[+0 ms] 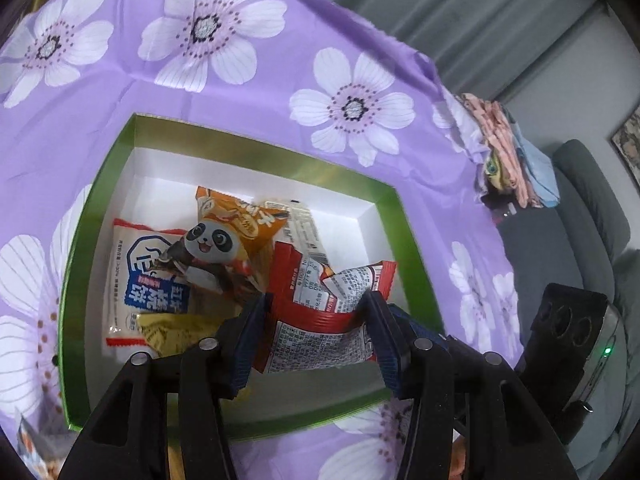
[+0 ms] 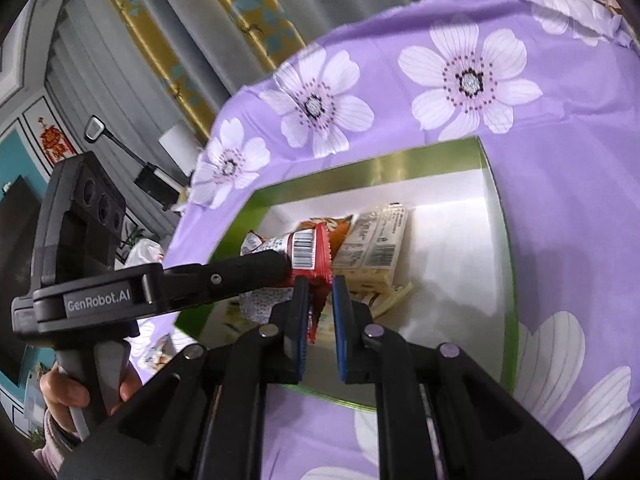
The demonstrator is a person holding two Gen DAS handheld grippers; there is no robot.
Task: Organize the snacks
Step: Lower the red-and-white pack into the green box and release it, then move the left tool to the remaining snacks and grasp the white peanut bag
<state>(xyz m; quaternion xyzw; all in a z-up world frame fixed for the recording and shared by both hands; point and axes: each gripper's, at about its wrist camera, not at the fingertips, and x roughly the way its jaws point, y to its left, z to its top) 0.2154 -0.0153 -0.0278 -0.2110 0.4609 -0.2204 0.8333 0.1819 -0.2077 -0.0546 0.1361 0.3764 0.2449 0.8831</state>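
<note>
Left wrist view: the left gripper [image 1: 318,322] is closed partway on a crinkled red-and-white foil snack packet [image 1: 320,320], its blue pads [image 1: 248,336] pressing the packet's two sides so the wrapper buckles between them. The packet hangs above the open green-rimmed white cardboard box [image 1: 416,240], toward the box's 5 o'clock corner, with its long axis running away from the gripper toward 12 o'clock. Below it, at the box's 9 o'clock side, lie an orange panda-print pouch [image 1: 224,236] and a cream sachet with blue lettering [image 1: 148,284]. The box sits on a purple cloth printed with white flowers [image 1: 240,92].

Right wrist view: the right gripper [image 2: 320,304] is drawn narrow, and the red crimped end of the same packet [image 2: 316,256] lies in the slim gap between its blue pads [image 2: 340,320]; whether the pads actually pinch that edge I cannot tell. The left gripper's black body [image 2: 224,276] reaches in from 9 o'clock, a hand [image 2: 64,396] on its grip. A beige printed wrapper [image 2: 372,248] lies in the box at 1 o'clock from the packet.

The packet is directly ahead of both grippers and over the box, the left one plainly carrying it. A release here should drop it inside, near the other snacks.
</note>
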